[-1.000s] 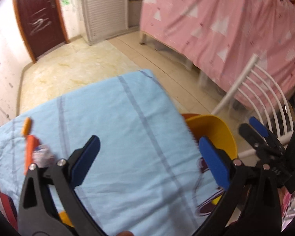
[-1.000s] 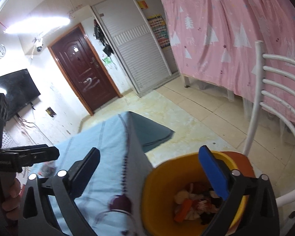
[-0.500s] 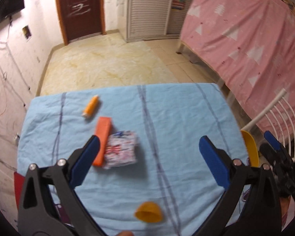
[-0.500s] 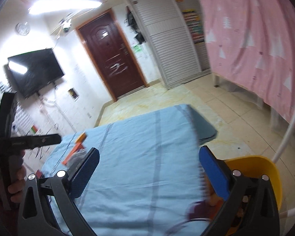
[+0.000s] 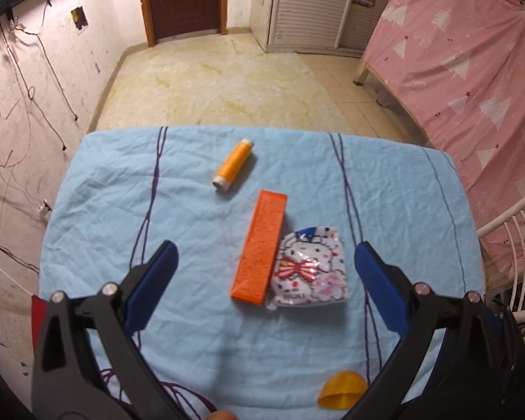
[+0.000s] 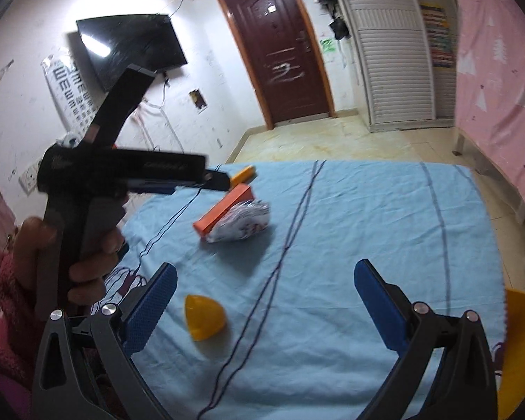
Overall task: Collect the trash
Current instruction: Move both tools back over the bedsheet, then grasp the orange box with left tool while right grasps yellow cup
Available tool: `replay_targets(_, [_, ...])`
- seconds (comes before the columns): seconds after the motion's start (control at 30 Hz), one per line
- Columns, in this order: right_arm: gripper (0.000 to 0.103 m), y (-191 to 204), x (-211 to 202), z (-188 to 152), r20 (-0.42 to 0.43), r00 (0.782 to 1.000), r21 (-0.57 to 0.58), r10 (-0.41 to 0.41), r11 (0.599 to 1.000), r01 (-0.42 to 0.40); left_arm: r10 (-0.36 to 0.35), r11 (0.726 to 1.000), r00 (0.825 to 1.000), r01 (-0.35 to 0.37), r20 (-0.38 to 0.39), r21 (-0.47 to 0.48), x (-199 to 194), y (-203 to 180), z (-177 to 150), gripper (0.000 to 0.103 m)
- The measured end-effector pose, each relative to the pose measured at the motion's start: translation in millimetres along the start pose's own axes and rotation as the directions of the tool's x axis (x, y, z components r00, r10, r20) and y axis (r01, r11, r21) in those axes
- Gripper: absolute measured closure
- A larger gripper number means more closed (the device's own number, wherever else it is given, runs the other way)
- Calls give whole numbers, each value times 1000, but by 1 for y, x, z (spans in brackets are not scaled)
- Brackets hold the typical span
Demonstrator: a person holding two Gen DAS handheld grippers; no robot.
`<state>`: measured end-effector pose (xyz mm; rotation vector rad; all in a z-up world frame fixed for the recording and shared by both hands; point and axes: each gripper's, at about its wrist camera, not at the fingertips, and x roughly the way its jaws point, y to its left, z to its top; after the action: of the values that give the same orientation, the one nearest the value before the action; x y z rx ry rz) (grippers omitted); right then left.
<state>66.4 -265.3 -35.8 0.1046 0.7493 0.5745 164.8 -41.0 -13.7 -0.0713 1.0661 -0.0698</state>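
On the light blue tablecloth lie an orange flat box, a crumpled cartoon wrapper touching its right side, an orange spool farther back, and a yellow plastic shell piece at the near edge. My left gripper hovers open above the box and wrapper, holding nothing. My right gripper is open and empty over the near part of the cloth, with the yellow shell piece just right of its left finger. The yellow bin shows at the right edge of the right wrist view.
A white metal chair stands right of the table, and a pink curtain hangs beyond it. A tiled floor leads to a brown door. A hand holds the left gripper's handle.
Both cameras swung left from the yellow bin to the table. The box, wrapper and spool now lie centred under my left gripper. Both grippers stayed open.
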Motion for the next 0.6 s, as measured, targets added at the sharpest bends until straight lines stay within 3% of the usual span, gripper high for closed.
replay_targets(0.27, [9, 23, 34, -6, -95, 995, -48, 18, 999, -22, 16, 1000, 999, -17, -45, -25, 24, 7, 9, 6])
replay_targets(0.53, [9, 48, 59, -17, -174, 983, -152, -52, 988, 25, 31, 999, 996, -34, -81, -34, 46, 12, 14, 7])
replay_targets(0.6, [9, 51, 64, -20, -190, 980, -164, -63, 986, 32, 31, 999, 996, -35, -87, -36, 50, 13, 14, 13])
